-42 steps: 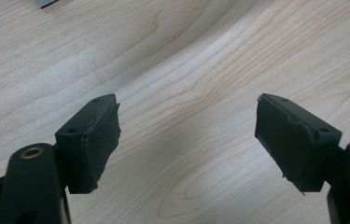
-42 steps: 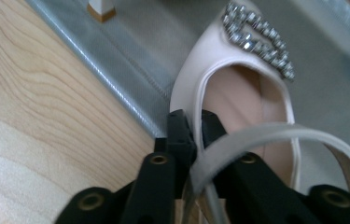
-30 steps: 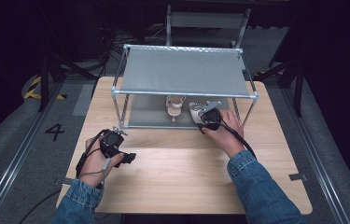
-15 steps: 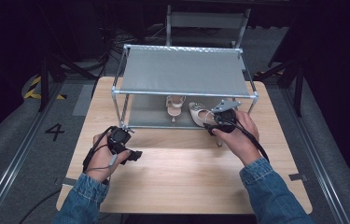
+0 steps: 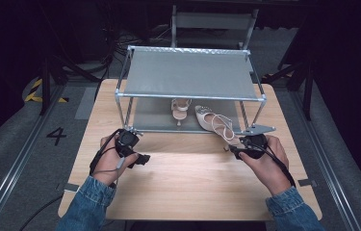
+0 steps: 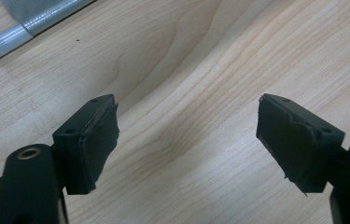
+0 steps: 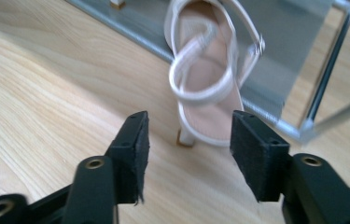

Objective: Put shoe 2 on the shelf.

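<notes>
Since the earlier frames the right gripper (image 5: 236, 150) has come out from under the rack (image 5: 190, 74) toward the near right side of the table (image 5: 183, 187), and its jaws have just been closing a little with nothing pressed between them; the left gripper (image 5: 142, 159) has stayed in almost the same place. In the high view, one sandal (image 5: 216, 125) lies at a slant, its front part on the lower shelf of the rack and its heel end sticking out over the front edge onto the table, just beside the right gripper. A second sandal (image 5: 180, 107) stands further in on the same shelf, to the left of the first one. The left gripper rests over bare wood in front of the left front leg of the rack. In the left gripper view, the two black jaws stand wide apart above the table, nothing is between them, and a corner of the rack's frame (image 6: 28, 23) is at the top left. In the right gripper view, the jaws are apart and not touching anything; the heel end of the sandal (image 7: 207, 88) is just ahead of them, its thin heel on the wood and its straps looped above the sole.
</notes>
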`<action>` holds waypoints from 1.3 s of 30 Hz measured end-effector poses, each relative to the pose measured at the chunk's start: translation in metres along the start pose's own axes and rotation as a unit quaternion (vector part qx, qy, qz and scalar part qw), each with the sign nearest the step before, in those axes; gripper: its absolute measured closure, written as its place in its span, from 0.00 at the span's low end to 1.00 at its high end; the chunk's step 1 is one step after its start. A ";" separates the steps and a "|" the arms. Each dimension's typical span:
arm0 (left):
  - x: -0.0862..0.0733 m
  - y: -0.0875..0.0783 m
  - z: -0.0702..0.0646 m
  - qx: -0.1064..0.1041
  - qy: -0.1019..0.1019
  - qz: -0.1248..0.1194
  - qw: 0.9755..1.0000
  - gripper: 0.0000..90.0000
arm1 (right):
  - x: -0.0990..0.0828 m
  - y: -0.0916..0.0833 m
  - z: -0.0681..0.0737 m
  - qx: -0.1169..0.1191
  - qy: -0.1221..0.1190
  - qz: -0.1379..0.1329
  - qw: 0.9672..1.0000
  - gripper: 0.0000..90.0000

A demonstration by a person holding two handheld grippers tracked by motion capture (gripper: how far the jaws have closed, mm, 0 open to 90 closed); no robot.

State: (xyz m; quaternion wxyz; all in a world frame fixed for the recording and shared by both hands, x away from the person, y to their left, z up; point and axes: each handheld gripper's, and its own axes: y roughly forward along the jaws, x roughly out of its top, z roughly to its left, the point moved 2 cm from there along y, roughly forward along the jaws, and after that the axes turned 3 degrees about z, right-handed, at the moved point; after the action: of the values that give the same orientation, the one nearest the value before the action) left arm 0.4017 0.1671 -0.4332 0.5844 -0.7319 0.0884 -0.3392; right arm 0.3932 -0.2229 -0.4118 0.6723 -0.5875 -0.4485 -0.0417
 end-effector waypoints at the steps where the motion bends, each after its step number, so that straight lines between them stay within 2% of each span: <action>1: -0.001 0.000 0.000 0.000 -0.001 -0.001 1.000 0.24 | -0.002 0.001 -0.001 0.000 0.005 0.001 1.000 0.56; 4: -0.002 -0.001 0.001 0.002 -0.002 0.000 1.000 0.24 | -0.012 0.009 -0.004 0.000 0.021 0.011 1.000 0.57; 7: -0.004 -0.001 0.001 0.001 -0.006 0.000 1.000 0.24 | -0.016 0.016 -0.006 0.000 0.027 0.017 0.999 0.57; 11: -0.008 -0.002 0.004 0.002 -0.012 0.001 1.000 0.24 | -0.020 0.035 -0.011 0.006 0.042 0.029 0.999 0.59; 12: -0.008 -0.002 0.004 0.002 -0.012 0.001 1.000 0.24 | -0.020 0.035 -0.011 0.006 0.042 0.029 0.999 0.59; 14: -0.010 -0.002 0.006 0.005 -0.009 0.001 1.000 0.24 | -0.021 0.046 -0.012 0.010 0.041 0.033 0.999 0.62; 18: -0.014 -0.003 0.007 0.004 -0.018 0.002 1.000 0.24 | -0.025 0.061 -0.015 0.022 0.058 0.029 0.998 0.68; 21: -0.016 -0.004 0.009 0.008 -0.016 0.002 1.000 0.24 | -0.027 0.069 -0.015 0.026 0.061 0.016 0.998 0.74; 24: -0.019 -0.004 0.009 0.008 -0.021 0.003 1.000 0.24 | -0.024 0.070 -0.013 0.031 0.060 -0.002 0.998 0.84; 27: -0.023 -0.006 0.010 0.009 -0.027 0.003 1.000 0.24 | -0.018 0.066 -0.010 0.043 0.063 -0.028 0.997 0.88; 29: -0.025 -0.007 0.011 0.010 -0.028 0.003 1.000 0.23 | -0.015 0.065 -0.009 0.047 0.065 -0.031 0.996 0.88; 34: -0.028 -0.009 0.012 0.016 -0.028 0.001 0.999 0.24 | -0.005 0.069 -0.004 0.045 0.052 -0.020 0.997 0.88; 39: -0.031 -0.008 0.012 0.014 -0.035 0.005 0.999 0.24 | 0.011 0.080 0.004 0.059 0.076 -0.023 0.995 0.88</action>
State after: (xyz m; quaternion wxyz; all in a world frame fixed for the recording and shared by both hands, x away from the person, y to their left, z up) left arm 0.3838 0.1956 -0.4390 0.5990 -0.7346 0.0668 -0.3116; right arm 0.4442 -0.1904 -0.4653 0.7366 -0.5316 -0.4112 -0.0752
